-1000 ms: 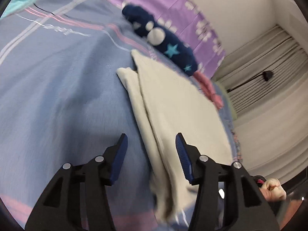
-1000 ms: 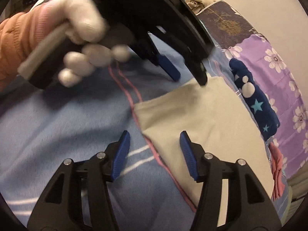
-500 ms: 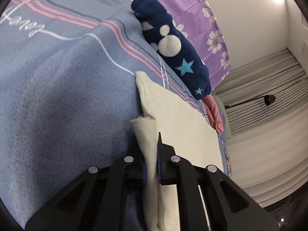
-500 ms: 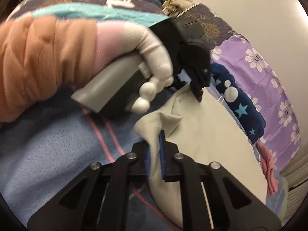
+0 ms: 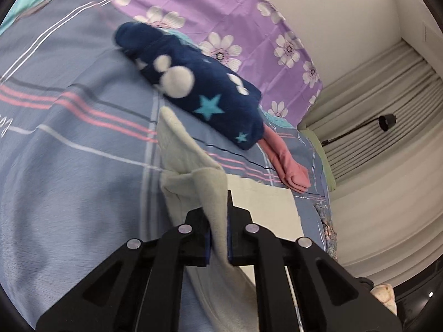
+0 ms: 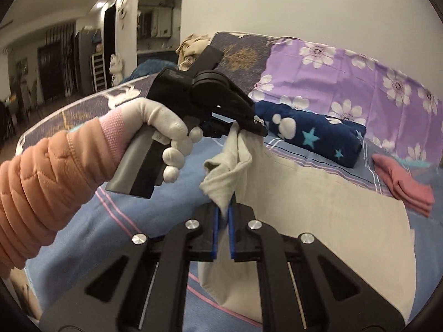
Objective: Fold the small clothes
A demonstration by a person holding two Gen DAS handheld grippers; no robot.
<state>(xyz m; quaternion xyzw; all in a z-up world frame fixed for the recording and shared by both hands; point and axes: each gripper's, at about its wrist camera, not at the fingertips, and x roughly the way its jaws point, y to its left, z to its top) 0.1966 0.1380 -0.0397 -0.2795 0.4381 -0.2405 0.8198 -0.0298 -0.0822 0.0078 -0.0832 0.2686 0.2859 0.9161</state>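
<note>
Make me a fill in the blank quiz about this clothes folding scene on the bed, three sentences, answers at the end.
1. Both the left gripper and the right gripper are shut on the same ____ cloth.
2. The folded navy garment is printed with white dots and light blue ____.
3. The folded pink garment lies on the blue striped ____, just past the navy one.

Missing words: beige; stars; bedspread
</note>
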